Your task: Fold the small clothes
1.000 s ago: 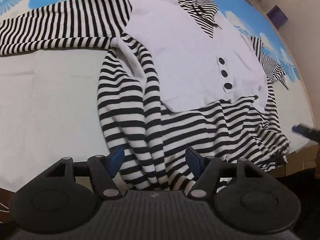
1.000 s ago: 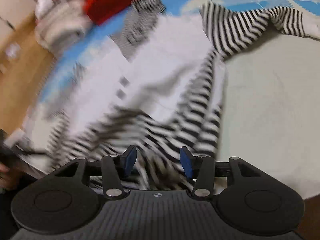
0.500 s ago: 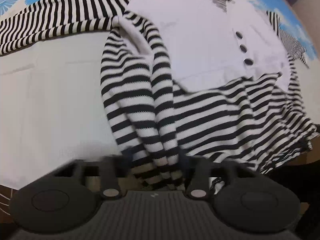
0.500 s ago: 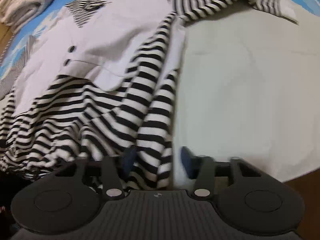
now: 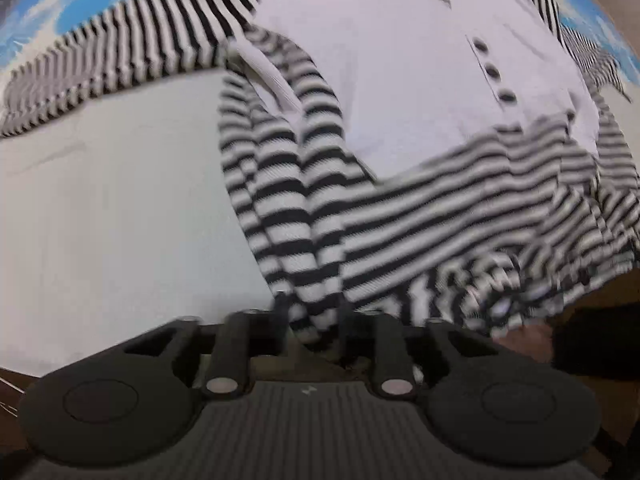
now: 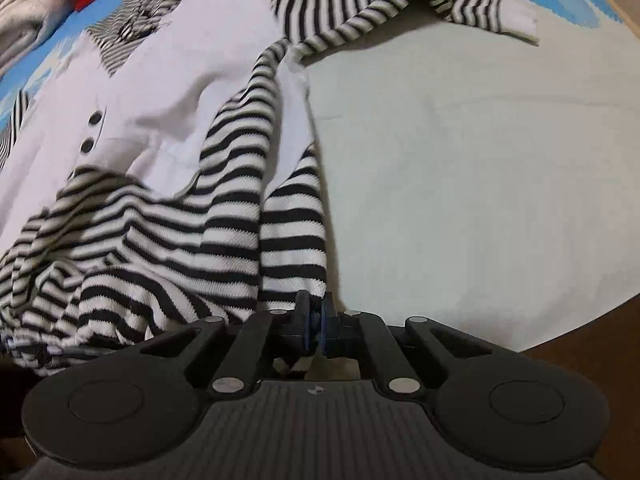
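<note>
Striped sweater [image 6: 168, 208] with its white vest front lies spread on the pale cloth [image 6: 460, 168] over the blue patterned counter [image 6: 60, 46], its long axis running from the hem at the near edge away to the collar. Right gripper [image 6: 316, 322] has its fingers pinched together on the hem's right corner, while the left gripper [image 5: 310, 316] has its fingers closed around the same bunched striped hem, so the garment stretches straight ahead of both. Folded clothes [image 6: 24, 4] sit beyond the collar.
</note>
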`<state>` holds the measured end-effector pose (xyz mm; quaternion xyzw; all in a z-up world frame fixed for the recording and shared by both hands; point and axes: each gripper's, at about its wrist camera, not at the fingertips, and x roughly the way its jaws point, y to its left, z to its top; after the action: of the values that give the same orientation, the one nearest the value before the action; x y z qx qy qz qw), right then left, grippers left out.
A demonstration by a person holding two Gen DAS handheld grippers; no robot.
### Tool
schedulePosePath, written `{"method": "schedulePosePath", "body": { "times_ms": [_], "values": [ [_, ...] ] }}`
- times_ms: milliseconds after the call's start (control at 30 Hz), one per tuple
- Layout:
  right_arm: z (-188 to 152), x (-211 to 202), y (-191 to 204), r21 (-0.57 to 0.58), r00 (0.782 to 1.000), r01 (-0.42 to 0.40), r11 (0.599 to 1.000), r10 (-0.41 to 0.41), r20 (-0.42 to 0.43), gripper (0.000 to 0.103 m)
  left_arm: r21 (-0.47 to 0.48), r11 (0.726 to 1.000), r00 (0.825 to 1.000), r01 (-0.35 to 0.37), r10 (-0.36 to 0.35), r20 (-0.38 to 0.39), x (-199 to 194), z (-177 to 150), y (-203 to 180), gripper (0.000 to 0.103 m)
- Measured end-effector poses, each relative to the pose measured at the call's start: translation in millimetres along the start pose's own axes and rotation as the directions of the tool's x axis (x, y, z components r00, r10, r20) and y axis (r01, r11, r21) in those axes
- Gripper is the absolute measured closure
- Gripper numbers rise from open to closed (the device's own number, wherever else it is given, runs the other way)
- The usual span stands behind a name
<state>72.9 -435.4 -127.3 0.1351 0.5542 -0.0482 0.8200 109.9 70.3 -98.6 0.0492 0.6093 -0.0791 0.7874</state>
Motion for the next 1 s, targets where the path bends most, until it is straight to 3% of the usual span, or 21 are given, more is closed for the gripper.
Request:
{"method": "schedulePosePath", "body": {
  "times_ms": [100, 200, 267, 333, 400, 433, 500, 600, 733, 833, 900, 1000],
  "values": [
    [8, -23, -2, 0.018, 0.988, -0.033, 0.999, 0.030, 0.153, 0.093, 0.009, 1.000, 0.990, 0.009, -0.010, 0.138, -23, 2, -2, 0.068],
    [9, -43, 8, -0.034, 0.953, -0.132, 0.991, 0.136, 0.270, 0.084, 0.079, 0.994, 0.967, 0.080, -0.097, 0.236, -41, 1, -13, 0.068],
    [7, -39, 20, -0.096, 0.945, -0.204, 0.974, 0.221, 0.240, 0.067, 0.150, 0.982, 0.963, 0.116, -0.148, 0.226, -40, 0, -27, 0.067],
    [2, -24, 37, -0.170, 0.960, -0.204, 0.964, 0.231, 0.156, 0.061, 0.234, 0.965, 0.979, 0.119, -0.153, 0.135, -26, -6, -44, 0.049],
    [-6, 0, 54, -0.260, 0.989, -0.138, 0.956, 0.149, 0.022, 0.061, 0.301, 0.953, 0.999, 0.037, -0.044, 0.017, -1, -14, -57, 0.049],
    [-11, 14, 60, -0.294, 0.995, -0.096, 0.951, 0.088, -0.040, 0.061, 0.307, 0.952, 1.000, 0.013, -0.013, -0.002, 5, -17, -57, 0.049],
    [-17, 13, 64, -0.326, 0.997, -0.072, 0.943, 0.064, -0.034, 0.061, 0.277, 0.960, 0.998, 0.031, -0.044, 0.042, -7, -13, -54, 0.050],
    [-13, 2, 57, -0.266, 0.994, -0.102, 0.959, 0.106, 0.001, 0.061, 0.207, 0.974, 0.986, 0.096, -0.122, 0.117, -25, -9, -42, 0.048],
    [-17, 14, 58, -0.289, 0.999, -0.051, 0.956, 0.043, -0.034, 0.061, 0.214, 0.977, 1.000, -0.001, -0.002, 0.015, 0, -11, -48, 0.051],
    [-11, -3, 56, -0.258, 0.995, -0.060, 0.964, 0.077, 0.059, 0.061, 0.189, 0.981, 0.990, 0.044, -0.068, 0.125, -23, -6, -43, 0.048],
    [-10, -25, 52, -0.194, 0.979, -0.082, 0.978, 0.116, 0.169, 0.061, 0.141, 0.987, 0.968, 0.075, -0.106, 0.226, -41, -4, -37, 0.045],
    [-3, -44, 42, -0.088, 0.946, -0.150, 0.985, 0.169, 0.277, 0.061, 0.079, 0.993, 0.930, 0.083, -0.105, 0.351, -57, 1, -30, 0.036]
  ]
}}
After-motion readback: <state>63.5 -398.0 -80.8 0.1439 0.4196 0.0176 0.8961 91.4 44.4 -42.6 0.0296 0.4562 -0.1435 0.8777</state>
